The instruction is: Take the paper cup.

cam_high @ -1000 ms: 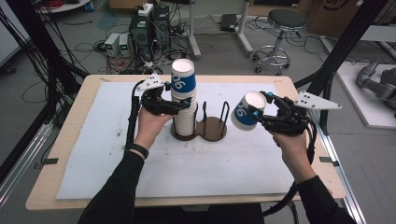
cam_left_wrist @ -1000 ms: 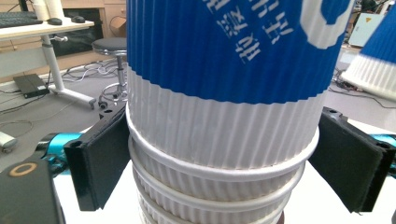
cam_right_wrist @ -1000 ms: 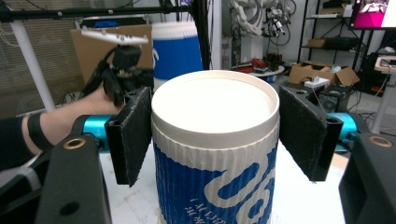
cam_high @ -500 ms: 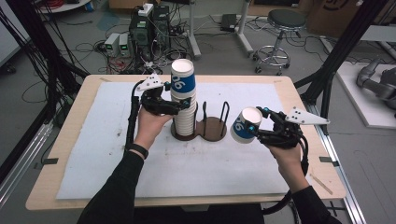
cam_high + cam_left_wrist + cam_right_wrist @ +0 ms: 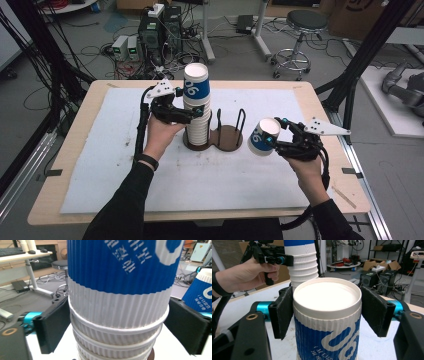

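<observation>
High view: the stack of cups (image 5: 198,112) stands in the left ring of a brown two-ring holder (image 5: 231,137) near the middle of the desk (image 5: 320,107), toward its far edge; the right ring is vacant. The left gripper (image 5: 192,114) flanks the stack at mid-height, its jaws having just been opening, with the stack between them. The right gripper (image 5: 272,141) clamps a single cup (image 5: 262,136), tilted with its mouth up and toward the camera, near the right edge of the desk. A white mat (image 5: 100,165) covers most of the wooden top; cables, electronic boxes and a stool (image 5: 300,25) occupy the floor beyond. Left gripper view: both black pads stand slightly clear of the ribbed walls, so the stack is released, not gripped; the single cup (image 5: 200,295) shows at the right edge of this view. Right gripper view: both pads press the single cup (image 5: 327,315) just below its rolled rim; the stack (image 5: 303,262) and the left hand (image 5: 244,277) lie beyond. Handling judgement: these corrugated paper cups are light, the wall crushes under excess force, and the ribbing gives the pads friction. Grip below the rim, where the rolled edge stiffens the wall. Nested cups may bind together.
</observation>
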A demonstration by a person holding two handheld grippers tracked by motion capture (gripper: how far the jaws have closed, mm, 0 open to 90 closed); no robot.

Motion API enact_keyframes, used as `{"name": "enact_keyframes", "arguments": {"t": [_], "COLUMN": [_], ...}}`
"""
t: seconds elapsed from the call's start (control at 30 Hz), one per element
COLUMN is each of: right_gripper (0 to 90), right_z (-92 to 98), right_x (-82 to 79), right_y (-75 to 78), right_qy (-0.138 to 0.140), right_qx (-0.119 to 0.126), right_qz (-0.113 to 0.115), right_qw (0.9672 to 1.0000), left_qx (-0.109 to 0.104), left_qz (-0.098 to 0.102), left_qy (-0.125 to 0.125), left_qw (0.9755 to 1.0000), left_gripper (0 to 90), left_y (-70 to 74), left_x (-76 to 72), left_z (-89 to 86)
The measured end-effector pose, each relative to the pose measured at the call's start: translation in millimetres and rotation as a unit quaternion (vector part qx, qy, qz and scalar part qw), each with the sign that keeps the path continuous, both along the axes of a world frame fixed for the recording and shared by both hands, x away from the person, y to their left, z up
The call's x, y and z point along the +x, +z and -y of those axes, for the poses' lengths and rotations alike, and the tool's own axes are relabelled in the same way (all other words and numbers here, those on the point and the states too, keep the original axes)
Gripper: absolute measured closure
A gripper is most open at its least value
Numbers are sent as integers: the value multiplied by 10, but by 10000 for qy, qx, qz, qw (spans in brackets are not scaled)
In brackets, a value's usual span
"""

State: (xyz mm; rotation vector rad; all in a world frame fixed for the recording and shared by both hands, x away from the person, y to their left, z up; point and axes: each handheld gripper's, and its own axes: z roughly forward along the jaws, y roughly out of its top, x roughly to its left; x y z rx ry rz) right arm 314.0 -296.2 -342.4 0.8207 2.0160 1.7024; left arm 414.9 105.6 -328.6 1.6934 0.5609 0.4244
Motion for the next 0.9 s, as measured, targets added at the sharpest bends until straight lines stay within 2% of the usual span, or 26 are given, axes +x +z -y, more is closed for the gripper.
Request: {"name": "enact_keyframes", "arguments": {"t": [0.2,0.23,0.5,0.77,0.8,0.9], "right_gripper": [304,304,304,304,304,304], "right_z": [17,24,40,38,38,27], "right_x": [-1,-1,-6,2,2,0], "right_y": [2,2,-3,-12,-12,-17], "right_qy": [-15,-29,-43,-62,-62,-45], "right_qx": [30,38,39,10,10,0], "right_qz": [-14,3,-30,-7,-7,-8], "right_qw": [10000,10000,10000,10000,10000,10000], "left_qx": [75,162,193,238,238,193], "left_qz": [50,49,30,84,84,75], "left_qy": [78,93,196,275,275,317], "left_qw": [9999,9998,9996,9993,9993,9993], "left_gripper": [60,60,60,60,60,60], "left_y": [43,59,64,-44,-44,-138], "left_x": [-41,-65,-198,-467,-467,-610], "left_z": [-54,-77,-206,-397,-397,-478]}}
